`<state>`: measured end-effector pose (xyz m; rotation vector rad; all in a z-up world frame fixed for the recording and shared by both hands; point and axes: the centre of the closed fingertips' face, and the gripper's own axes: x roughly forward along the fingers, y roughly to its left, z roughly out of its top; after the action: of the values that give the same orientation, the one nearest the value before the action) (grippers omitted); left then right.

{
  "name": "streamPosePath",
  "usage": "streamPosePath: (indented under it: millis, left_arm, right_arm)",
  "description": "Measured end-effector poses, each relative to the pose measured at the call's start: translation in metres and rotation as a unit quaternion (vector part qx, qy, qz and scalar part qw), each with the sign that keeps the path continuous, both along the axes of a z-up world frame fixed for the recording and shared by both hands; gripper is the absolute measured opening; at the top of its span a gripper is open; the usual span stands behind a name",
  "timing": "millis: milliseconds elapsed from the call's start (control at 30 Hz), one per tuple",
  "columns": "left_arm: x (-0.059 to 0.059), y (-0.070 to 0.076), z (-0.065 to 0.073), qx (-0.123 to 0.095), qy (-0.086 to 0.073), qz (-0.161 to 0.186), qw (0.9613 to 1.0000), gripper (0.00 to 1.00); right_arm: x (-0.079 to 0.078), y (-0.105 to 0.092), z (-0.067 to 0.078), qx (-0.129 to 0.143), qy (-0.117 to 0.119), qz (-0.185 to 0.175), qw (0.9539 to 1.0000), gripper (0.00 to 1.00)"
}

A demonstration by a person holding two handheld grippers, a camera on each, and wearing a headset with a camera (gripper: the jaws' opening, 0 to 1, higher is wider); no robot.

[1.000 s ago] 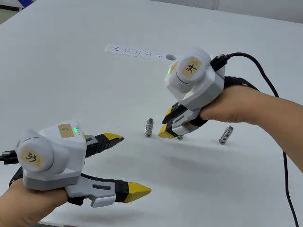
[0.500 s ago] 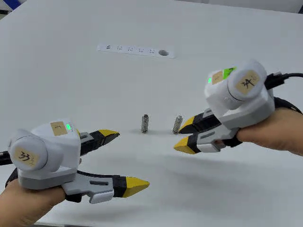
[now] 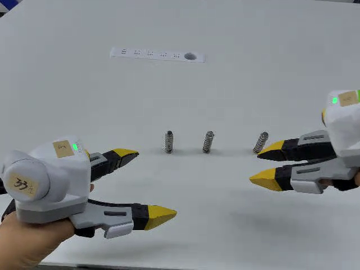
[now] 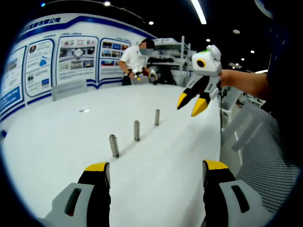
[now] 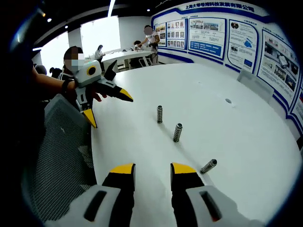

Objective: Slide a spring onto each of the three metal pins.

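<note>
Three metal springs stand in a row on the white table (image 3: 185, 225): the left spring (image 3: 169, 142), the middle spring (image 3: 208, 142) and the right spring (image 3: 261, 142). The first two are upright and the right one leans. The pins inside them are hidden. My left gripper (image 3: 143, 183) is open near the table's front left, with nothing between its fingers. My right gripper (image 3: 265, 164) is open just right of the leaning spring and holds nothing. The left gripper view has its own jaws (image 4: 156, 166) spread wide before the row (image 4: 136, 130). The right gripper view has the leaning spring (image 5: 208, 166) closest.
A white power strip (image 3: 157, 55) lies at the back of the table. The table's near edge runs under the left gripper. A mesh chair back (image 5: 57, 156) stands beside the table, and people (image 4: 135, 64) are at benches far behind.
My right gripper let go of the middle spring, opened and drew back to the right, off the row. The left gripper has barely moved. The head camera has shifted.
</note>
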<state>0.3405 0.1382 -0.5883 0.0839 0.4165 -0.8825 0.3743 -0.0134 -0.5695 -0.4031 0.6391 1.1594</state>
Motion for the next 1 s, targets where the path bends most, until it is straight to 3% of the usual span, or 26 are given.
streamPosePath:
  millis: [167, 367, 667, 1000]
  left_arm:
    - [-0.001, -0.001, 0.000, 0.002, 0.001, 0.000, 1.0000, 0.82]
    - [0.000, -0.003, 0.002, -0.004, 0.001, 0.002, 1.0000, 0.83]
    - [-0.001, -0.003, 0.001, -0.003, 0.004, 0.007, 1.0000, 0.84]
    - [0.001, 0.001, -0.001, -0.004, 0.008, 0.017, 0.9998, 0.86]
  right_arm:
    - [-0.002, -0.016, 0.009, 0.038, -0.018, -0.008, 0.9991, 0.35]
    - [-0.003, -0.034, 0.009, 0.048, -0.033, -0.011, 0.9982, 0.43]
    - [0.009, -0.056, 0.009, 0.068, -0.054, -0.043, 0.9953, 0.54]
    - [0.015, -0.067, 0.009, 0.090, -0.056, -0.070, 0.9918, 0.63]
